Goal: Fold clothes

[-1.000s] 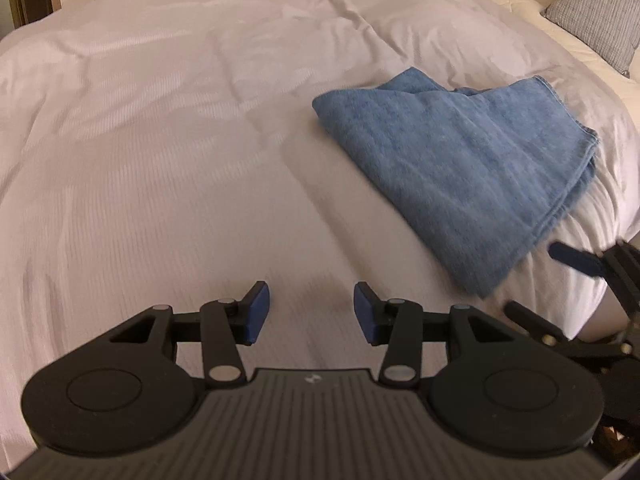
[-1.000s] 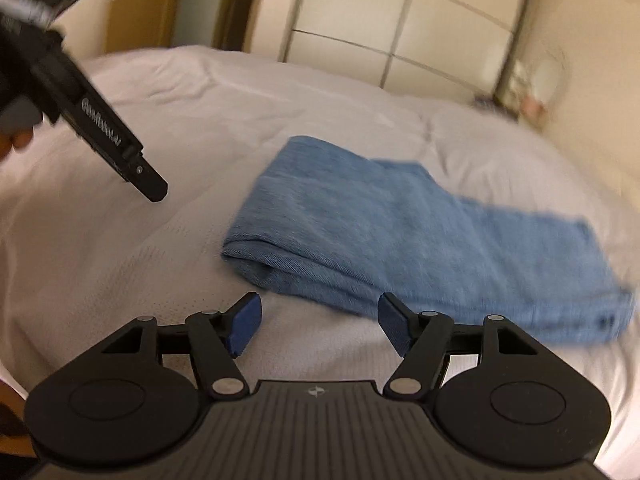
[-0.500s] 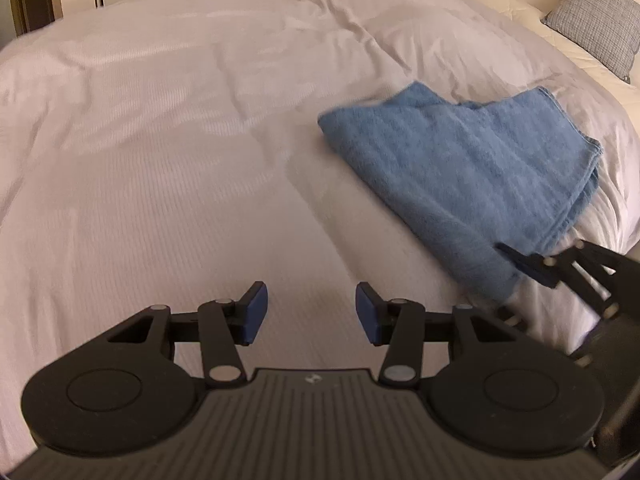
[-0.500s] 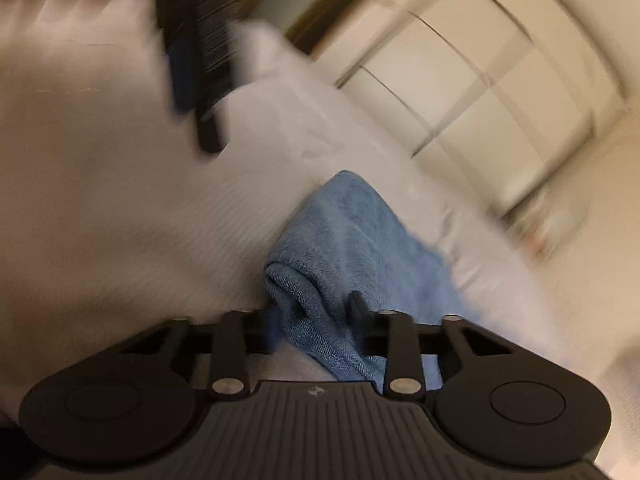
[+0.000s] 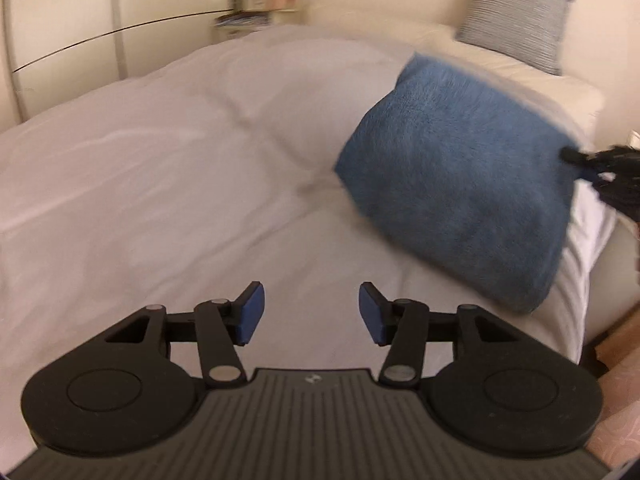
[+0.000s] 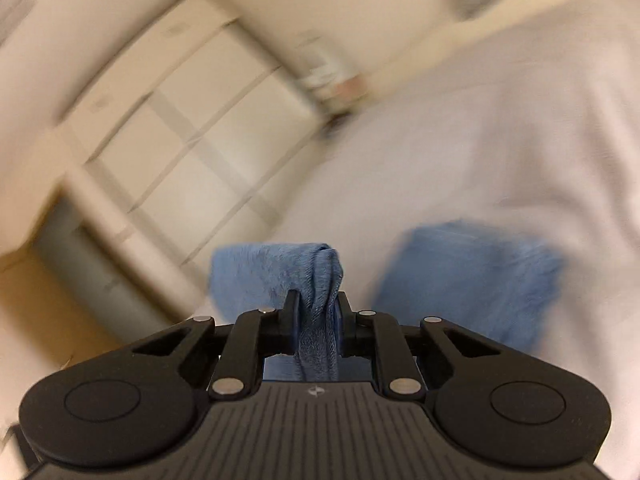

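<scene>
Right gripper [image 6: 318, 312]: jaws clamped on a bunched edge of the blue towel [image 6: 276, 276].
Left gripper [image 5: 311, 312]: jaws apart, holding nothing, above the bed [image 5: 160, 184].
Towel [image 5: 460, 176]: one side lifted off the white cover near the bed's right edge, the rest blurred.
Pillow [image 5: 516, 24]: grey, at the head of the bed.

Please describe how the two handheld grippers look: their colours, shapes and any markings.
Both the left gripper and the right gripper are matte black, with a ribbed grey top plate bearing a small logo, round discs on each side, silver rivets, and blue pads on the fingers.
</scene>
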A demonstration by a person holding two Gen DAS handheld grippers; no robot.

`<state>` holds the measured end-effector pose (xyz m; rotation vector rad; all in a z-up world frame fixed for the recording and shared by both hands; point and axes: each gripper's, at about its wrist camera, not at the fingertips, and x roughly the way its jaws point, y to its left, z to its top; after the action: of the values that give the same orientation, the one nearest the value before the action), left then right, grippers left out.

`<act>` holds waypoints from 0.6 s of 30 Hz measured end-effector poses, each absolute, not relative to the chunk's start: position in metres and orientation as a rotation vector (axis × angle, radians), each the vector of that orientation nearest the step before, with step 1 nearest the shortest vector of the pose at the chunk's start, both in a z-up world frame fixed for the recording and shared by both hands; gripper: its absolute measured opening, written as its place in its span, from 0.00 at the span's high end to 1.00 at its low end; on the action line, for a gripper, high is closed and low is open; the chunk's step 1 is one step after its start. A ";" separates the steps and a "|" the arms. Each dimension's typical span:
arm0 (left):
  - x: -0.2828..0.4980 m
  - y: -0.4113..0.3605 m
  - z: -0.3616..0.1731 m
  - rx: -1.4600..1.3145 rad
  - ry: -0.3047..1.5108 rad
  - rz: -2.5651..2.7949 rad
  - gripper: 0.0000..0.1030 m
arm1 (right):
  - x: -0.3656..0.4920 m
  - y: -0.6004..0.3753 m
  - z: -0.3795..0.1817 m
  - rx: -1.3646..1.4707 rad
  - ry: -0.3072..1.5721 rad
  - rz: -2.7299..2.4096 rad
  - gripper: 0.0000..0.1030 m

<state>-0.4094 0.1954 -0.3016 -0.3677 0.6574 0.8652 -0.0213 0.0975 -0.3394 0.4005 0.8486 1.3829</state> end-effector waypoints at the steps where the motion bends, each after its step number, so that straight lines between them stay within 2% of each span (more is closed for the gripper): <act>1: -0.395 0.200 -0.306 -0.368 0.663 0.846 0.53 | -0.004 0.100 -0.350 0.408 0.879 1.326 0.84; 6: -0.336 0.218 -0.332 -0.390 0.717 0.776 0.53 | 0.047 0.111 -0.402 0.494 1.057 1.181 0.84; 8: -0.321 0.222 -0.338 -0.390 0.728 0.761 0.54 | 0.052 0.110 -0.409 0.584 1.082 1.213 0.70; 10: -0.311 0.224 -0.339 -0.383 0.719 0.753 0.54 | 0.053 0.110 -0.407 0.609 1.079 1.216 0.62; 11: -0.305 0.225 -0.339 -0.380 0.714 0.749 0.54 | 0.054 0.112 -0.406 0.593 1.071 1.215 0.67; 13: -0.295 0.227 -0.339 -0.372 0.706 0.742 0.54 | 0.053 0.114 -0.400 0.533 1.045 1.210 0.84; 18: -0.278 0.234 -0.331 -0.333 0.691 0.736 0.54 | 0.042 0.089 -0.376 0.496 0.922 1.248 0.88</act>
<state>-0.2778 0.2344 -0.3312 -0.3331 0.6911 0.7365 0.0420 0.0891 -0.3764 0.4961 0.9218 1.2478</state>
